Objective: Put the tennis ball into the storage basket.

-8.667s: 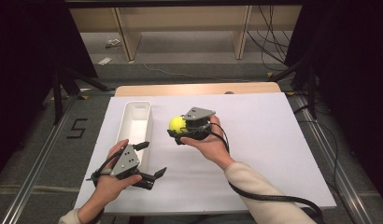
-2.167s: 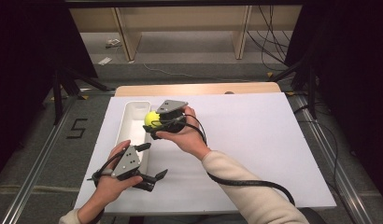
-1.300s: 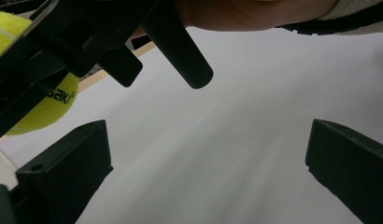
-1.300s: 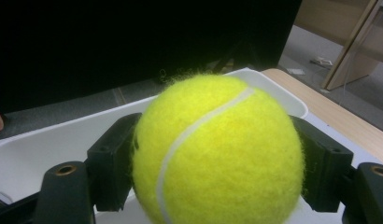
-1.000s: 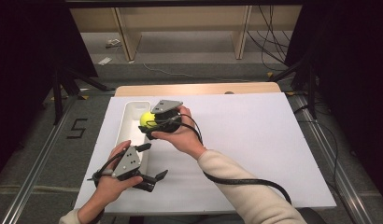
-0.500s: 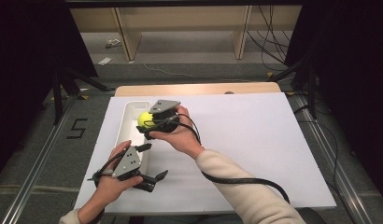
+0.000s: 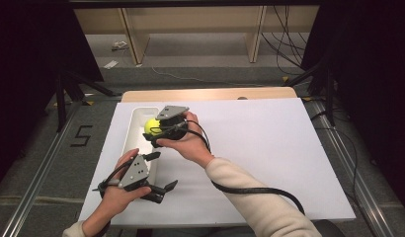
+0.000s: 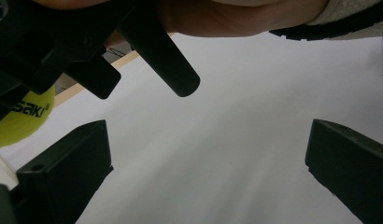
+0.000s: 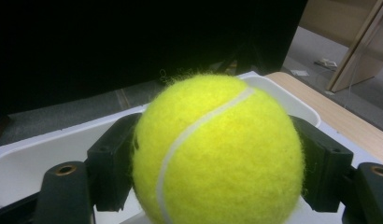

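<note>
The right gripper (image 7: 153, 129) is clamped on a ball (image 7: 151, 126), one jaw pressed to each side at its widest part, as seen in the right gripper view (image 9: 213, 186). The ball (image 9: 216, 151) is held in the air over the tray (image 7: 136, 121), above its far half, not yet set down. It is judged to be light and springy, with a felt nap that gives the pads (image 9: 110, 168) a sure hold; a grip across the middle is best, since a hold nearer one end could let it squirt out. The ball is bright yellow-green and fuzzy, crossed by a curved pale seam, and part of a printed black name is seen in the left gripper view (image 8: 21, 116). The left gripper (image 7: 161, 188) is held low over the sheet (image 7: 269, 148), just beside the tray's near end, its jaws wide apart and empty.
</note>
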`<state>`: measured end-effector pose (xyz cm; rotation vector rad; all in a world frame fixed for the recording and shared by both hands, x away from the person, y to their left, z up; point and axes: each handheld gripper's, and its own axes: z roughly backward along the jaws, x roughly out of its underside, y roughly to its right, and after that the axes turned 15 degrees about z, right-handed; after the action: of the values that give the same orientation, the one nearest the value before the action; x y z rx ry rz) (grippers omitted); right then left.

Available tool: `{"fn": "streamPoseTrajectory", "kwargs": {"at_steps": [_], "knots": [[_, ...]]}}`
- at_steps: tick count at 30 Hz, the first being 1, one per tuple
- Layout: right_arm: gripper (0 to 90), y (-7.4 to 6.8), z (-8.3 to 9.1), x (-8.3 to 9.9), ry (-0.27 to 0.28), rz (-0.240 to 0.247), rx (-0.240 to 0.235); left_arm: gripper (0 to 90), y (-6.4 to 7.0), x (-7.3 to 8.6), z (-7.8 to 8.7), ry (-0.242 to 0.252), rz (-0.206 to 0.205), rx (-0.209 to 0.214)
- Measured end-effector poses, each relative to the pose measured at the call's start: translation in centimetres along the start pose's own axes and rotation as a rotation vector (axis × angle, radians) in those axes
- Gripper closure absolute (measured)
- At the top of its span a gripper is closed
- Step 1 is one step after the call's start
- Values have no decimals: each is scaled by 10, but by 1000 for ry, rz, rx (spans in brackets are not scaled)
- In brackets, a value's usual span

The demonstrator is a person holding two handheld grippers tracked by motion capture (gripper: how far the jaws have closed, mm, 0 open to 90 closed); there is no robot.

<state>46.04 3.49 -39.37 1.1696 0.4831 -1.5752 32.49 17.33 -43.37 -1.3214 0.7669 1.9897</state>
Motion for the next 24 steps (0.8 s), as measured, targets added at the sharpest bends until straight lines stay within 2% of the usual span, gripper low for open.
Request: {"fn": "streamPoseTrajectory", "kwargs": {"at_steps": [24], "knots": [[261, 2, -7, -6, -4, -4, -16, 0, 0, 0, 0, -1, -1, 2]]}}
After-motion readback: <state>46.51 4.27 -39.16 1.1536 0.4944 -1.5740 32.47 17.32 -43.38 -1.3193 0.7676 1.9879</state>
